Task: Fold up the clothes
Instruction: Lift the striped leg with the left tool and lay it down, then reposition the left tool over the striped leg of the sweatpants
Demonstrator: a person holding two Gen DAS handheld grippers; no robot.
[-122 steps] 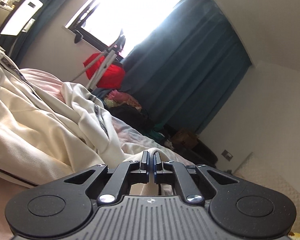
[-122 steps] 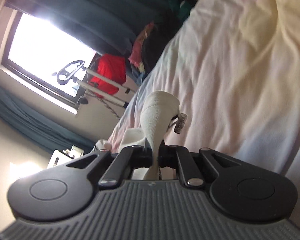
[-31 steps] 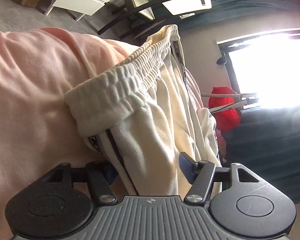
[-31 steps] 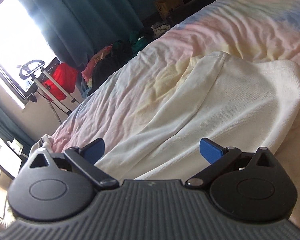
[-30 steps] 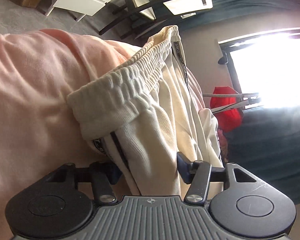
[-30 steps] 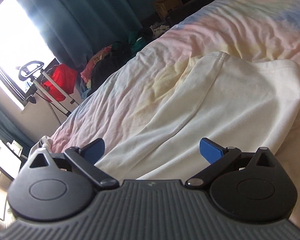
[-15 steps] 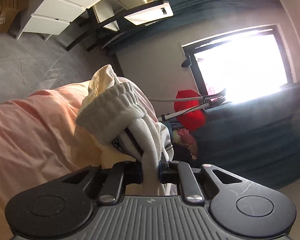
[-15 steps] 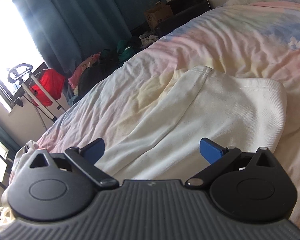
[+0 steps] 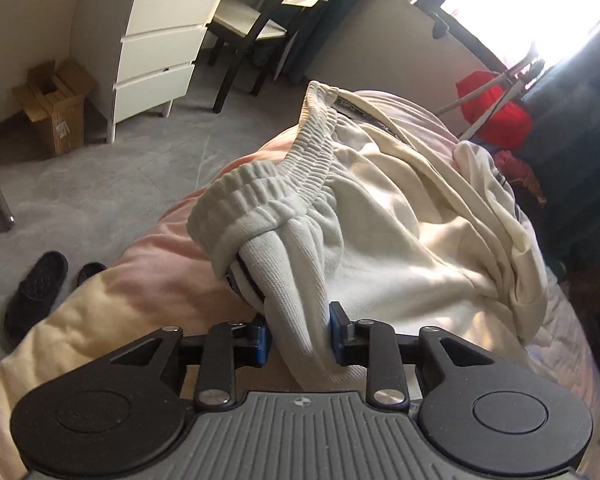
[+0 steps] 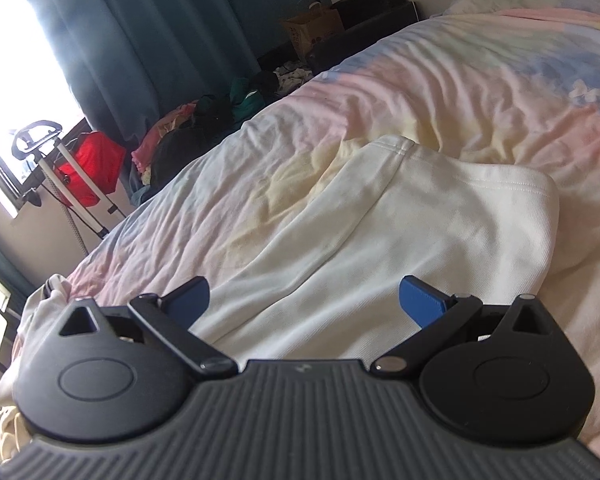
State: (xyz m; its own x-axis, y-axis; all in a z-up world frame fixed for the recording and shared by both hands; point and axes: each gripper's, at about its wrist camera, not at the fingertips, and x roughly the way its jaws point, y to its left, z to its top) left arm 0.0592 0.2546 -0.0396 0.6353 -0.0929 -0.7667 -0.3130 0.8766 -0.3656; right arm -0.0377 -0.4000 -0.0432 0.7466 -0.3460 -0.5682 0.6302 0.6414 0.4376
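While the left gripper point(image 9: 298, 336) points down at the near corner of the bed, a bunched fold of the cream-white ribbed cotton trousers point(image 9: 380, 216) runs between its blue pads, and its jaws are opening around that fold; both pads look to touch the cloth at its sides, though how firmly they press is hard to judge. The trousers have a thick elastic waistband point(image 9: 284, 184), gathered into close ridges and curled over itself into a rounded lip near the gripper. Dark stripes of a side band peep out just under that lip. Beyond the waistband the cloth lies in loose, deep folds across the pastel pink, yellow and blue bedspread point(image 10: 440, 92), one edge showing a narrow printed tape.

From the right wrist view, the leg end of the trousers point(image 10: 440, 216) lies flat and smooth on the bedspread, its stitched hem turned towards the pillow end. The right gripper point(image 10: 304, 298) hovers over this part with its blue pads spread wide apart and nothing clamped between them.
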